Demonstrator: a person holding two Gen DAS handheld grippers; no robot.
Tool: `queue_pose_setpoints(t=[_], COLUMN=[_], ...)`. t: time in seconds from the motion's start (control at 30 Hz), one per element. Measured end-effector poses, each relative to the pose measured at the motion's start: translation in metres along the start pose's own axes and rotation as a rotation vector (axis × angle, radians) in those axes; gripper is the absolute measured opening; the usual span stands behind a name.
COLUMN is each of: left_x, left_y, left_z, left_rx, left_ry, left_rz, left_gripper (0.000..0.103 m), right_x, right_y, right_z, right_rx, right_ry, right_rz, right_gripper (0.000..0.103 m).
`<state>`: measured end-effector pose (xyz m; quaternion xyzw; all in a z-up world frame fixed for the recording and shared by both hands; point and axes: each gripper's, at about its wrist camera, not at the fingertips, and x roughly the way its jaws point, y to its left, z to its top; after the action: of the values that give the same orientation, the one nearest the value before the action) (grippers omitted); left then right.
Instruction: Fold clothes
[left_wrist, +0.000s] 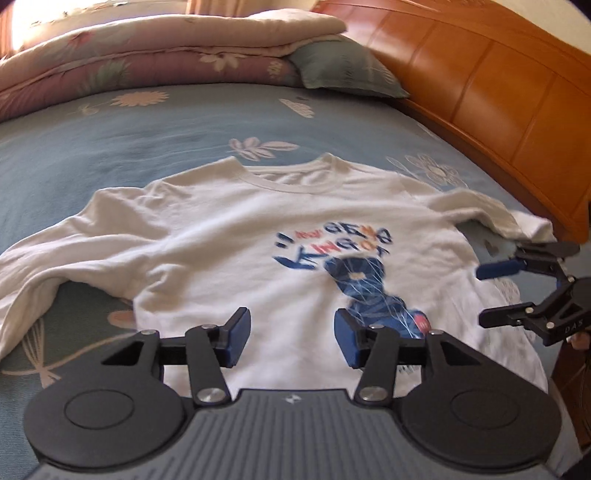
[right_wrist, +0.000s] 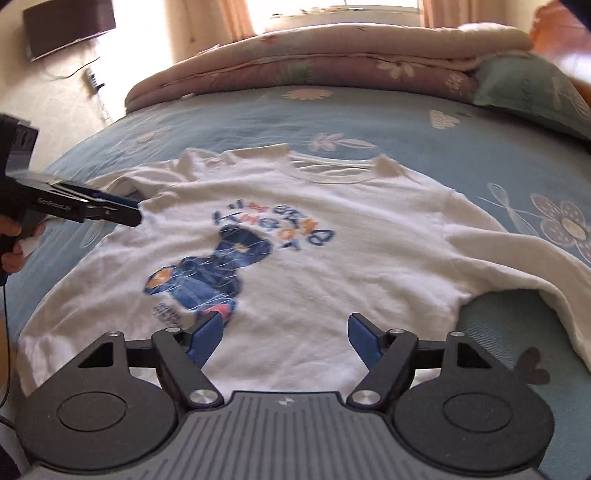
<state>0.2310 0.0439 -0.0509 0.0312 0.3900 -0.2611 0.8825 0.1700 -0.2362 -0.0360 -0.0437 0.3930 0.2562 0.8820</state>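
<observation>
You hold a hand-held gripper in each hand over a bed covered with a blue floral sheet. A white T-shirt lies spread face up on the middle of the bed, its collar toward the far side, where a folded quilt and a green pillow rest along the far edge. One sleeve trails toward the bed's left edge, the other toward the right edge beside the orange wooden headboard. A blue printed figure with lettering marks the shirt's chest.

Your left hand-held gripper hovers above the shirt's lower half, jaws partly apart, nothing between the blue pads. Your right hand-held gripper hovers over the shirt's hem area, jaws spread wide and empty. In the right wrist view, your left hand grips its handle near the bed's left edge.
</observation>
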Motion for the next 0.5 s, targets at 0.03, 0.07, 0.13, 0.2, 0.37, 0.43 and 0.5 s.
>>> queue_pose_setpoints(t=[0.03, 0.07, 0.13, 0.2, 0.37, 0.43, 0.5], left_x=[0.0, 0.001, 0.002, -0.004, -0.039, -0.045, -0.047], left_y=[-0.01, -0.016, -0.018, -0.012, 0.003, -0.004, -0.023], left_z=[-0.009, -0.019, -0.038, -0.057, -0.084, -0.082, -0.077], left_rx=[0.039, 0.066, 0.089, 0.07, 0.051, 0.071, 0.132], left_ry=[0.005, 0.008, 0.031, 0.061, 0.072, 0.081, 0.056], left_rz=[0.007, 0.029, 0.078, 0.122, 0.165, 0.182, 0.161], left_gripper=[0.052, 0.053, 0.053, 0.054, 0.059, 0.058, 0.058], right_x=[0.007, 0.013, 0.024, 0.02, -0.014, -0.022, -0.029], right_y=[0.013, 0.023, 0.038, 0.041, 0.009, 0.004, 0.011], right_z=[-0.003, -0.008, -0.02, -0.036, -0.069, -0.074, -0.073], right_rx=[-0.038, -0.071, -0.132, -0.16, -0.092, -0.072, -0.088], right_ry=[0.015, 0.032, 0.068, 0.049, 0.06, 0.093, 0.087], right_rz=[0.005, 0.002, -0.015, -0.045, -0.079, -0.11, -0.115], right_gripper=[0.082, 0.082, 0.082, 0.098, 0.103, 0.103, 0.103])
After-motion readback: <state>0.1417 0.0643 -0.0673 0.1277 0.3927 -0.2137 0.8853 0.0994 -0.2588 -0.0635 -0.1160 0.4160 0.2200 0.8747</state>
